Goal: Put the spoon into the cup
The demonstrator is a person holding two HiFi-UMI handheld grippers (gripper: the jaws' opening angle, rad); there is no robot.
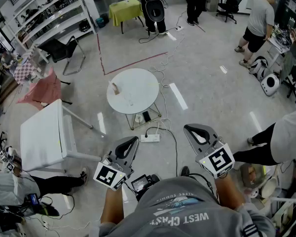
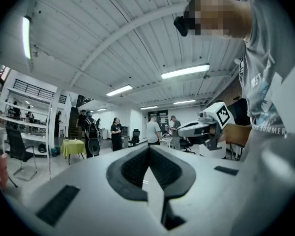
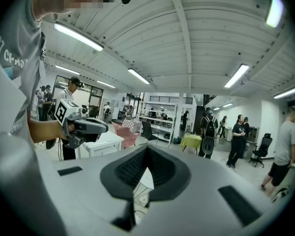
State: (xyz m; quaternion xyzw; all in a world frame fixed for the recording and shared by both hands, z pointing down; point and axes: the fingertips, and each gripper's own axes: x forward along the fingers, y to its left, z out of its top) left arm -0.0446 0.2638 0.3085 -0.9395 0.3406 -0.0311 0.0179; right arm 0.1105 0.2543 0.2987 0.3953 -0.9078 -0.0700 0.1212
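Note:
A round white table (image 1: pixel 140 83) stands on the floor a few steps ahead of me. On it lie a small brownish item (image 1: pixel 115 88) and a faint clear item (image 1: pixel 129 101); both are too small to tell whether they are the spoon and the cup. My left gripper (image 1: pixel 133 139) (image 2: pixel 148 149) and right gripper (image 1: pixel 187 127) (image 3: pixel 146 149) are held close to my body, short of the table, pointing forward. Both have their jaws together with nothing between them. Each gripper shows in the other's view: right gripper (image 2: pixel 201 128), left gripper (image 3: pixel 83 126).
A white rectangular table (image 1: pixel 44 135) stands at my left, and a power strip (image 1: pixel 150 138) with cables lies under the round table. A person (image 1: pixel 286 137) stands close on my right. Further off are a chair (image 1: pixel 64 51), a yellow table (image 1: pixel 124 10), shelves and several people.

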